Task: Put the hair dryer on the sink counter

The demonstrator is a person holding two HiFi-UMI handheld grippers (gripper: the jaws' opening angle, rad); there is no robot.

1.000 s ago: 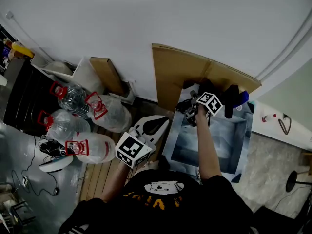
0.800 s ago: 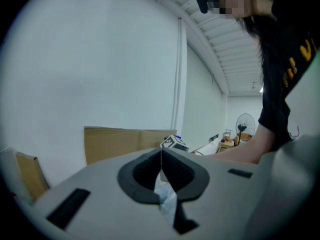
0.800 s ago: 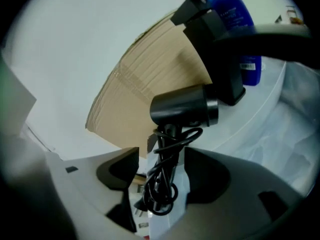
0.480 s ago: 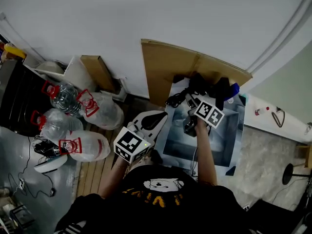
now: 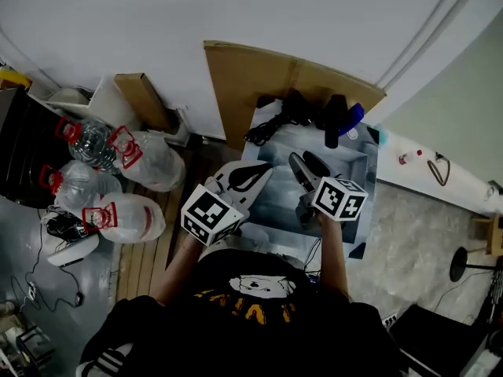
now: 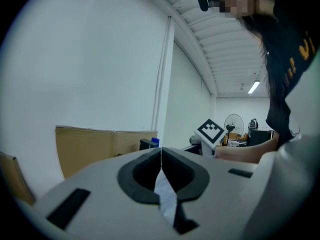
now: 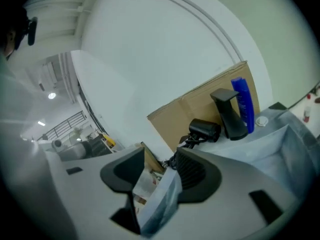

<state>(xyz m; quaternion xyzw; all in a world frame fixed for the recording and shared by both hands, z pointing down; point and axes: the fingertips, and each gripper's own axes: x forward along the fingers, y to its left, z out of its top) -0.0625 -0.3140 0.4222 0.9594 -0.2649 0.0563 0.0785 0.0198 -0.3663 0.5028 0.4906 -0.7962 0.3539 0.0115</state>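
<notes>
The hair dryer (image 7: 204, 129) lies at the sink counter's (image 5: 368, 163) back edge, probably light, rigid and cord-trailing, best gripped by its handle, while the right gripper (image 5: 306, 165), jaws apart though just closing partway, is empty and the left gripper (image 6: 161, 156) is clenched on nothing.

left gripper (image 6: 161, 152): jaws seen pressed together, nothing held | cardboard sheet (image 6: 99, 144) seen against white wall (image 6: 90, 69), left | marker cube (image 6: 211, 131) seen right, just above a forearm (image 6: 246, 154) | fan (image 6: 233, 121) seen far behind
</notes>
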